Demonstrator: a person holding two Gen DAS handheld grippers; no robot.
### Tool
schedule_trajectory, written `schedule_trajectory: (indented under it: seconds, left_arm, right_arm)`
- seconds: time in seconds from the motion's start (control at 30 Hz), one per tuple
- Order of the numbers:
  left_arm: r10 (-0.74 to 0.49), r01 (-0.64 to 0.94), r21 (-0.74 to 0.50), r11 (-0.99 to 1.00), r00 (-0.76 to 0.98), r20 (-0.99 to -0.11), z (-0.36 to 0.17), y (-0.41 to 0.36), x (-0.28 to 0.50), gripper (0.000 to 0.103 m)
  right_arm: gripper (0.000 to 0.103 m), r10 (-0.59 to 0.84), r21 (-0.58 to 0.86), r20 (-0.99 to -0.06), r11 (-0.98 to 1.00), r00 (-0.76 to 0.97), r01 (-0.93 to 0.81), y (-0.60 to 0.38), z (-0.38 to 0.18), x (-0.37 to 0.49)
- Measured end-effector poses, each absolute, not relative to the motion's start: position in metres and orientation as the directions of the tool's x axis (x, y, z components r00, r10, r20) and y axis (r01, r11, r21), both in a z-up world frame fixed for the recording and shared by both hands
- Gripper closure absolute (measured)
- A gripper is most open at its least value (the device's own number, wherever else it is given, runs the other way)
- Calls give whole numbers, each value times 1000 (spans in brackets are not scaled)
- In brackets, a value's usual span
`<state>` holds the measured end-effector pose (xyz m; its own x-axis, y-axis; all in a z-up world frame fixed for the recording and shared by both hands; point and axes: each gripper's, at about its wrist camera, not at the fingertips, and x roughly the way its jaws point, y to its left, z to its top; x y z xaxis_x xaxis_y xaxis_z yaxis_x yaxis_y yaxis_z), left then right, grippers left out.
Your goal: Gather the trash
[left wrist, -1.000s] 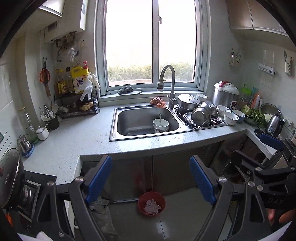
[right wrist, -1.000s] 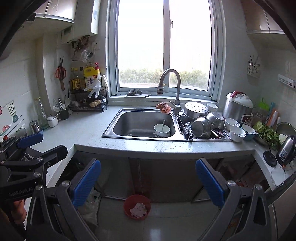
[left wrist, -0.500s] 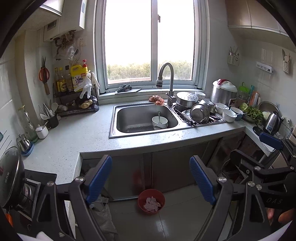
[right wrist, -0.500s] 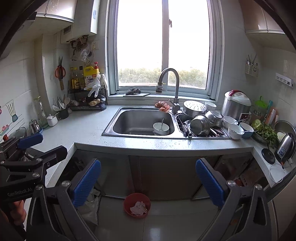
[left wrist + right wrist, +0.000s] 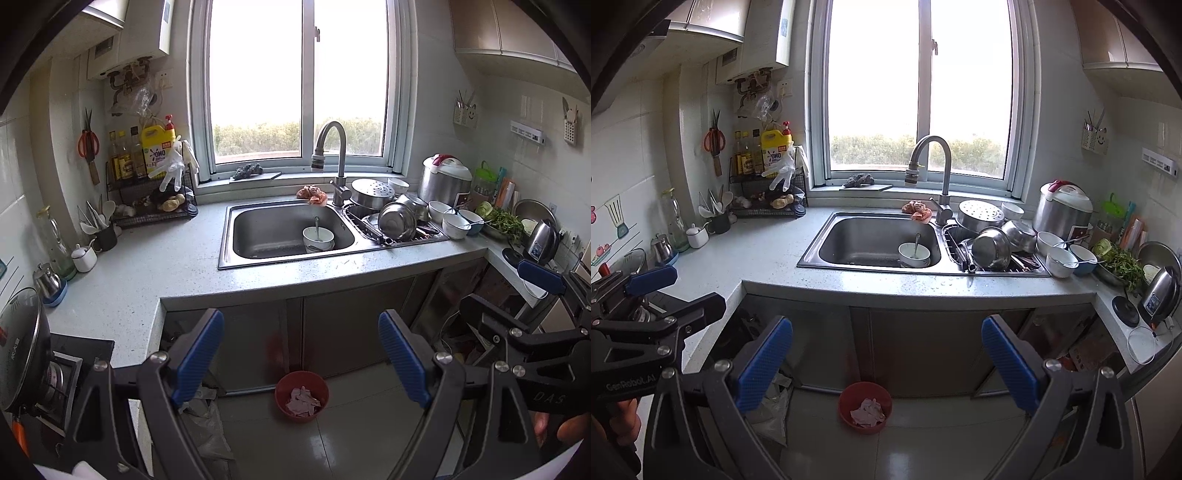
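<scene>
A small red bin (image 5: 301,396) (image 5: 865,406) stands on the floor below the sink cabinet, with crumpled pinkish paper (image 5: 303,400) (image 5: 868,412) inside. A crumpled orange-brown wad (image 5: 312,193) (image 5: 916,209) lies on the counter behind the sink, beside the tap. My left gripper (image 5: 301,354) hangs open in the air well short of the counter, nothing between its blue pads. My right gripper (image 5: 886,360) is open and empty too, held level with the left. In the left wrist view the right gripper shows at the right edge, and the left one shows at the left edge of the right wrist view.
The steel sink (image 5: 255,258) holds a white bowl with a spoon (image 5: 317,238). A drying rack with pots and bowls (image 5: 397,221), a rice cooker (image 5: 445,181) and a kettle (image 5: 543,242) crowd the right counter. A bottle rack (image 5: 151,184) stands at left, a stove with a lidded pan (image 5: 22,347) nearer.
Both views have tilted slightly upward, so the counter and bin sit a little lower in frame. Both grippers stay open and empty.
</scene>
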<state>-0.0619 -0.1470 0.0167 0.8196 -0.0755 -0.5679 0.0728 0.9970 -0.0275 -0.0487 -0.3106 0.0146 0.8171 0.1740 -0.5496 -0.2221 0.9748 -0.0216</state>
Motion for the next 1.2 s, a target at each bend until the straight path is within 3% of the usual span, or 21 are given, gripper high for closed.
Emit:
schedule_trajectory:
  seconds: [0.53, 1.2]
  left_arm:
    - [-119, 94, -73, 993, 796, -593, 13, -146, -68, 18]
    - [-86, 66, -56, 996, 803, -590, 10, -151, -77, 18]
  right_arm:
    - [0, 177, -36, -555, 971, 813, -236, -306, 18, -53]
    - [0, 184, -37, -579, 967, 794, -251, -308, 13, -55]
